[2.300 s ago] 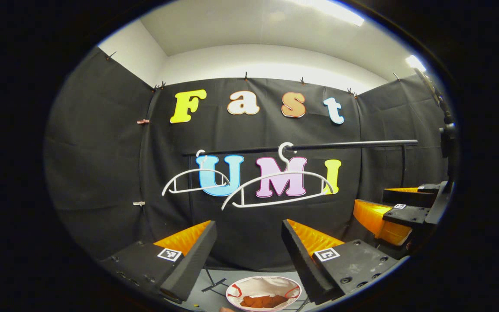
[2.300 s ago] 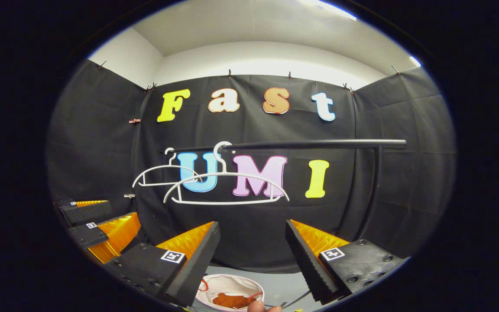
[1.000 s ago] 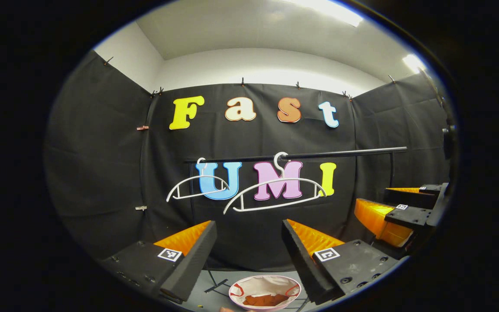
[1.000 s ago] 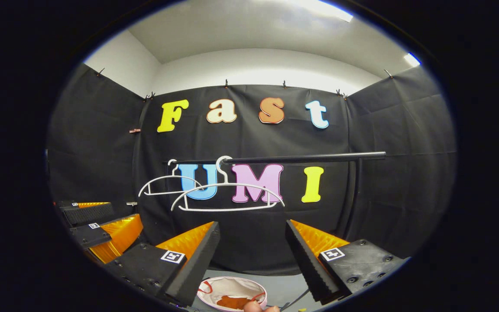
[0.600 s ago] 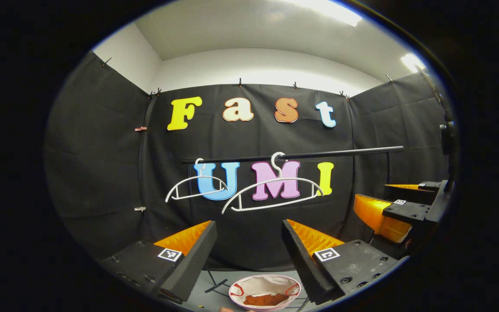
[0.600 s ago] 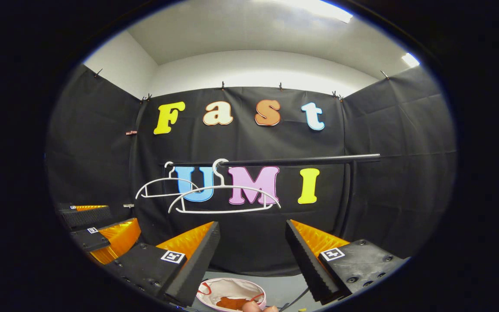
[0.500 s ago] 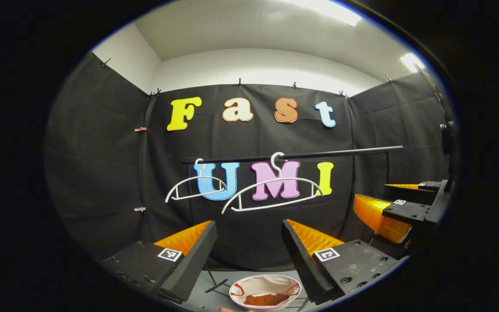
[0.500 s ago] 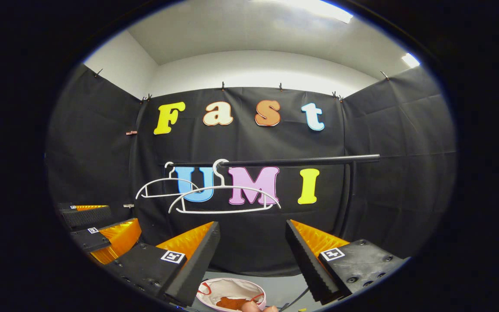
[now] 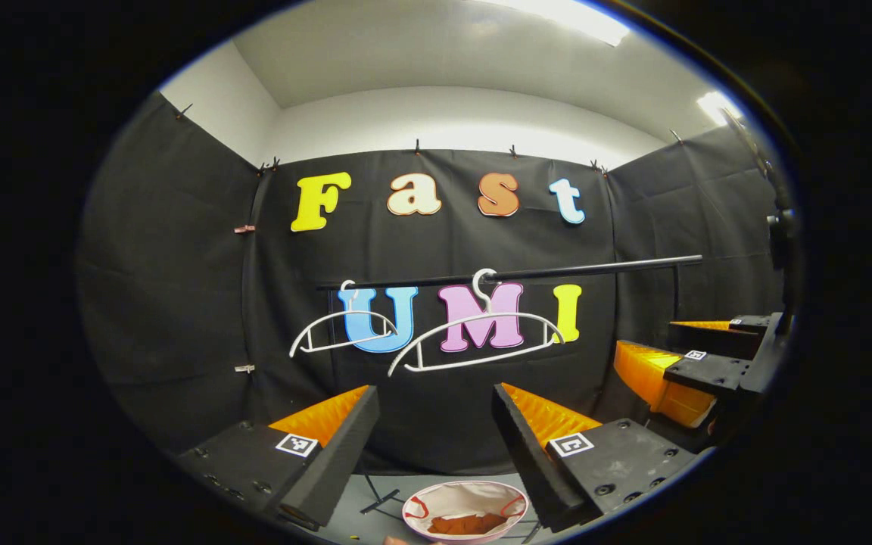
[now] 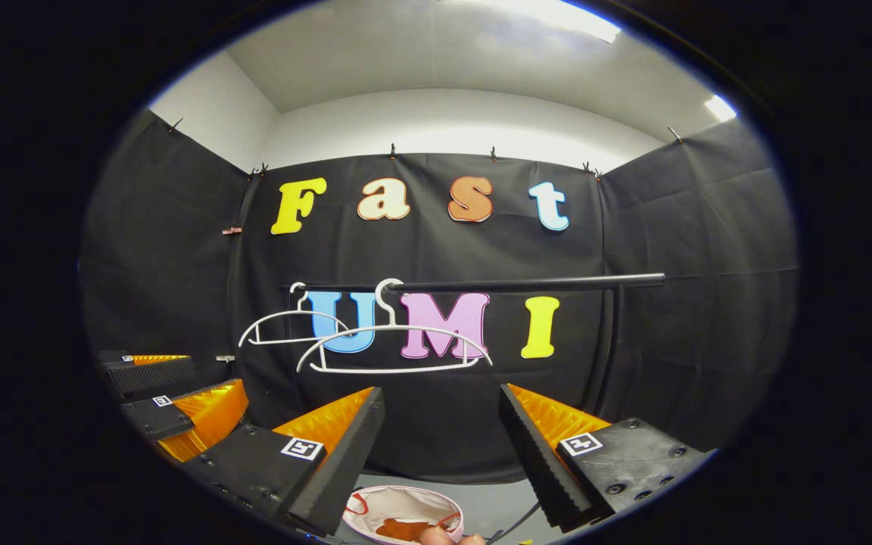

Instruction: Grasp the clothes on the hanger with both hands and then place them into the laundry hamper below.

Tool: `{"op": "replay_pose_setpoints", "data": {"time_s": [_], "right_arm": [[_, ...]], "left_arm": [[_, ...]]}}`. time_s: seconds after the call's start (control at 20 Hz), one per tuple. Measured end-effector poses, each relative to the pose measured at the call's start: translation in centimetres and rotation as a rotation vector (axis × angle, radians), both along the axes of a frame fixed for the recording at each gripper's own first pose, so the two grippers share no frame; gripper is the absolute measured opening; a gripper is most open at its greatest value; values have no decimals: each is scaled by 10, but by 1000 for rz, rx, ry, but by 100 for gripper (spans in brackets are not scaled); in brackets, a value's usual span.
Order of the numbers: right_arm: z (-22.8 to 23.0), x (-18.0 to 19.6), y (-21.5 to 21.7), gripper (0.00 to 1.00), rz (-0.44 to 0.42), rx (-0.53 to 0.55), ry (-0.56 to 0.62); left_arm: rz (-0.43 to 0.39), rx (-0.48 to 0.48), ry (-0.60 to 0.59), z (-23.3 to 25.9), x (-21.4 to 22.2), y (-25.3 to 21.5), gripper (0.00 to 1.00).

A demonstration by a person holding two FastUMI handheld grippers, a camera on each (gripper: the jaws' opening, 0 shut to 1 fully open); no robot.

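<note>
Your way forward is blocked up top by the rail (image 9: 512,272) and two bare hangers (image 9: 474,341). Below them it's open down to the hamper (image 9: 465,509).

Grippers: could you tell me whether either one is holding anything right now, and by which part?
Nothing is held: the left gripper and right gripper are both open. The garment lies in the hamper.

Left gripper (image 9: 436,424) and right gripper (image 10: 442,428) — both held level, jaws spread.

Laundry hamper (image 9: 465,506) cut off below
</note>
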State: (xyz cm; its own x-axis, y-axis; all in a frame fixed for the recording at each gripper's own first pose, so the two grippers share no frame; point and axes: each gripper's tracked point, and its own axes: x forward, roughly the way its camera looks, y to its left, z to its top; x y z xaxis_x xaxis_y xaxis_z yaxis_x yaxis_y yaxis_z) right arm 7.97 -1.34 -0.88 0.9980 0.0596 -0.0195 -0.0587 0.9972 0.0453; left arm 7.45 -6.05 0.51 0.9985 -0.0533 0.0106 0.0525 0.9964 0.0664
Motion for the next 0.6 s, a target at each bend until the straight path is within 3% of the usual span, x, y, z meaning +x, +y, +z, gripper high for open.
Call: {"op": "replay_pose_setpoints", "data": {"time_s": [0.2, 0.25, 0.3, 0.6], "right_arm": [[-1, 0, 1, 97, 1, -5, 2], [0, 1, 1, 92, 2, -4, 0], [0, 1, 2, 97, 3, -6, -1], [3, 3, 1, 97, 1, -12, -14]], "left_arm": [[-2, 4, 1, 0, 1, -1, 95], [-2, 6, 1, 0, 2, -1, 95], [-3, 10, 1, -1, 3, -2, 95], [-9, 21, -8, 2, 5, -5, 95]]}}
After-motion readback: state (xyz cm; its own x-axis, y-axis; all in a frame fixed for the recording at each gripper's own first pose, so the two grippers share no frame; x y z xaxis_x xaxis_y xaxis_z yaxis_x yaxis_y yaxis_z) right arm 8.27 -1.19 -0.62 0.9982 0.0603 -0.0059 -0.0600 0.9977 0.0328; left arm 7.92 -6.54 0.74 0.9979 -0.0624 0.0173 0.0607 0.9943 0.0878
